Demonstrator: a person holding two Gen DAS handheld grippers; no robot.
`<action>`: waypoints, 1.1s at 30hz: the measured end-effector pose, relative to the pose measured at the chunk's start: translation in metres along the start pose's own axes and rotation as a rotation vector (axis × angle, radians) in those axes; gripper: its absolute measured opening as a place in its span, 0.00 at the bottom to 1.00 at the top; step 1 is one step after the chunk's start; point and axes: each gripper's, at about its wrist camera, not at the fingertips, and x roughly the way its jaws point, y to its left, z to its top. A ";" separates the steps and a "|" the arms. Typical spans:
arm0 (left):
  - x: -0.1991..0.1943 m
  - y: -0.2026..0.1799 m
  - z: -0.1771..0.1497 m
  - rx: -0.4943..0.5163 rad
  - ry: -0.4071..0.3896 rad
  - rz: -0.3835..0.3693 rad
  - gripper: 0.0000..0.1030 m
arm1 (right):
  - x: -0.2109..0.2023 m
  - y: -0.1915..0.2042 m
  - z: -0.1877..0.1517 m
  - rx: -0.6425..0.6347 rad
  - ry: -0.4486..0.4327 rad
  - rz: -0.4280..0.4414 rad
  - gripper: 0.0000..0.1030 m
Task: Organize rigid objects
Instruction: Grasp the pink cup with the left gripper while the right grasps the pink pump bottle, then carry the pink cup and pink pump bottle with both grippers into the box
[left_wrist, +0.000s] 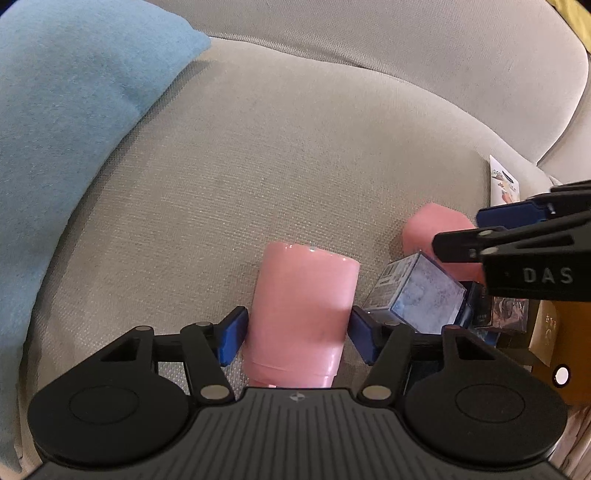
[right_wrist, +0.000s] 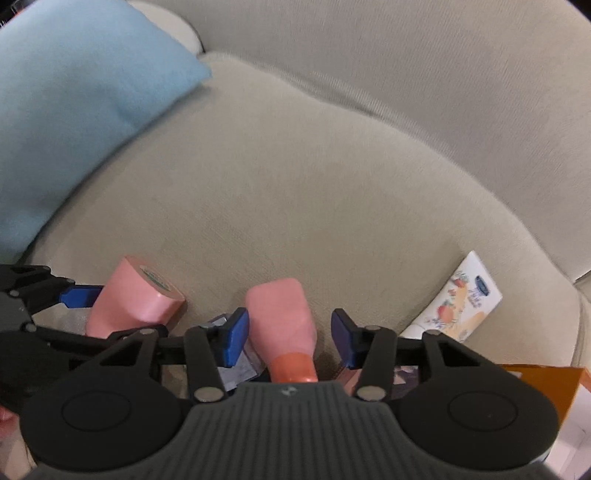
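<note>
Beige sofa seat cushion (left_wrist: 280, 155) fills both views, backrest curving behind it. Light blue pillow (left_wrist: 66, 122) leans at the far left corner, well apart from the objects.

Objects cluster at the near right of the cushion. Orange box (right_wrist: 543, 387) sits at the near right edge; only a corner shows in either view. White printed carton (right_wrist: 458, 306) lies flat beyond it, fully legible from the right wrist camera, a sliver from the left. Blue-grey printed box (left_wrist: 421, 291) stands tilted between the two pink items, just beside the left tool's right finger; it crowds that side.

Pink cylinder (left_wrist: 303, 310) lies between the pads of the left tool (left_wrist: 295, 332), jaws moderately wide; whether the pads touch it cannot be told. Right wrist view alone shows its flat end with a green-ringed label.

Pink bottle (right_wrist: 284, 317) with an orange cap lies between the pads of the right tool (right_wrist: 288, 338), jaws partly open, a gap at the right pad, no grip. Left wrist view shows only its pink base behind the right tool; cap hidden.
</note>
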 end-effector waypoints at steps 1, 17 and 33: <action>0.004 -0.004 0.002 0.002 0.003 0.001 0.69 | 0.004 0.000 0.003 -0.003 0.023 0.011 0.49; -0.013 -0.014 0.000 0.009 -0.066 -0.006 0.63 | -0.005 0.000 -0.015 0.040 0.011 0.018 0.46; -0.111 -0.100 -0.012 0.101 -0.253 -0.149 0.63 | -0.122 -0.039 -0.087 0.196 -0.265 0.027 0.46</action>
